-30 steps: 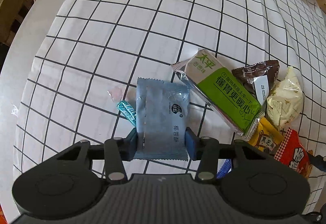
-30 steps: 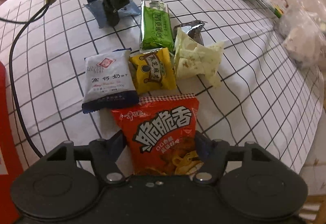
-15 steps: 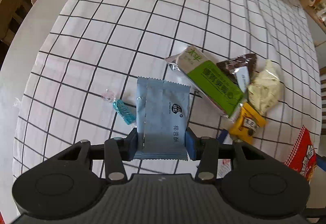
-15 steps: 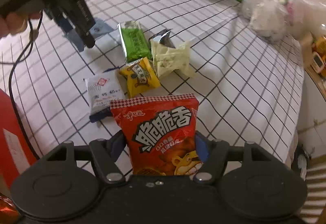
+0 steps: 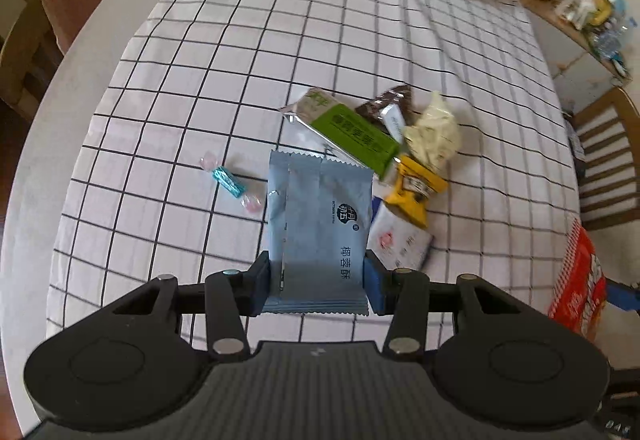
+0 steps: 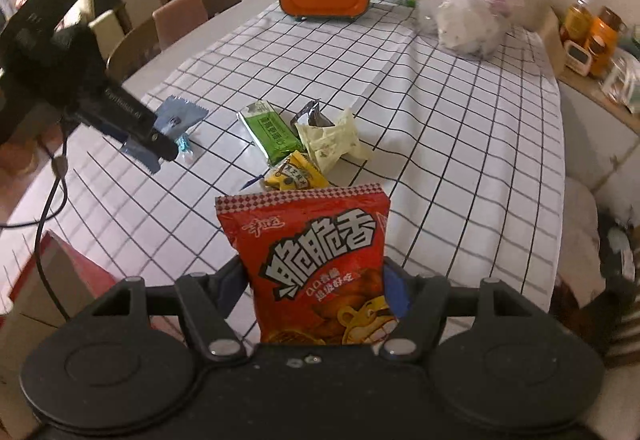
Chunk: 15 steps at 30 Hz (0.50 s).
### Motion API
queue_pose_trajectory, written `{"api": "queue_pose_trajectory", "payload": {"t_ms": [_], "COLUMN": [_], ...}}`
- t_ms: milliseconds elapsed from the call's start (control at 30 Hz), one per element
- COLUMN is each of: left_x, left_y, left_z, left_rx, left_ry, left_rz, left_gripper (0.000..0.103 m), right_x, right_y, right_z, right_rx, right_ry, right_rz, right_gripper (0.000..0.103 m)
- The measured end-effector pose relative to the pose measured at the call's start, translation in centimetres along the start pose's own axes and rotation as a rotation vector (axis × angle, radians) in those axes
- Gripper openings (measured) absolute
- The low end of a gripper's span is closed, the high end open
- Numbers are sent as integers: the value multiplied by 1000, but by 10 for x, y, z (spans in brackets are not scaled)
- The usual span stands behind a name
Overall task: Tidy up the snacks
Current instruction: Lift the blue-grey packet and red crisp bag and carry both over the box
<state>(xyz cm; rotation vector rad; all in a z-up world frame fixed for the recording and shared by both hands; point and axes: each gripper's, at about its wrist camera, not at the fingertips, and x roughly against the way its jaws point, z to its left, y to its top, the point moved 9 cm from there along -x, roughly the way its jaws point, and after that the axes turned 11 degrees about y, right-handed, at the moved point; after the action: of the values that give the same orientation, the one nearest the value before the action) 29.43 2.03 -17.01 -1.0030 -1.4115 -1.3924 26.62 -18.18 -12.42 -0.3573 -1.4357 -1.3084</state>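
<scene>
Snacks are being gathered two at a time, and the step in hand looks like the carry: each pair of tongs is holding one packet clear of the tabletop (image 5: 280,39), with a drop-off place still to be reached. Going from the left, a teal wrapped candy (image 5: 228,181) is lying alone on the checked cloth, just left of the grey-blue packet (image 5: 320,224), which is standing upright between the pads of the left tongs (image 5: 316,286); these tongs are clamping it by its lower edge, so most of the packet is sticking out ahead of them. Further right, the loose pile is waiting on the cloth: a green bar (image 5: 352,127), a dark brown wrapper (image 5: 386,101) touching its far side, a pale crumpled bag (image 5: 432,131), a yellow packet (image 5: 416,187) and a white packet (image 5: 400,244) nearest the tongs. At the right, the right tongs (image 6: 316,292) are pinching the red snack bag (image 6: 316,260) across its lower half, its serrated top edge rising in front of the pile. I cannot tell where the packets are meant to go; a red box edge (image 6: 52,272) is showing at the lower left of the right wrist view and may be the container. The next move, as I judge it, calls for keeping both grips firm while carrying, since the slick, puffy wrappers could slide out, and letting go only once each packet is over its place.
</scene>
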Motion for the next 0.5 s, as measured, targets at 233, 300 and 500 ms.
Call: {"api": "queue_pose_trajectory", "payload": {"t_ms": [233, 300, 500], "left_x": [38, 48, 67], "left_y": [-31, -43, -79], "left_z": [-4, -6, -11], "left_rx": [-54, -74, -125], "left_ry": [20, 18, 2], "left_rz": [-79, -97, -109], "left_gripper": [46, 46, 46], "right_x": [31, 39, 54], "right_y": [-13, -19, -39], "right_z": [17, 25, 44], "right_rx": [-105, -125, -206], "right_ry": [27, 39, 75], "right_rz": [-47, -56, -52], "right_gripper": [69, 69, 69]}}
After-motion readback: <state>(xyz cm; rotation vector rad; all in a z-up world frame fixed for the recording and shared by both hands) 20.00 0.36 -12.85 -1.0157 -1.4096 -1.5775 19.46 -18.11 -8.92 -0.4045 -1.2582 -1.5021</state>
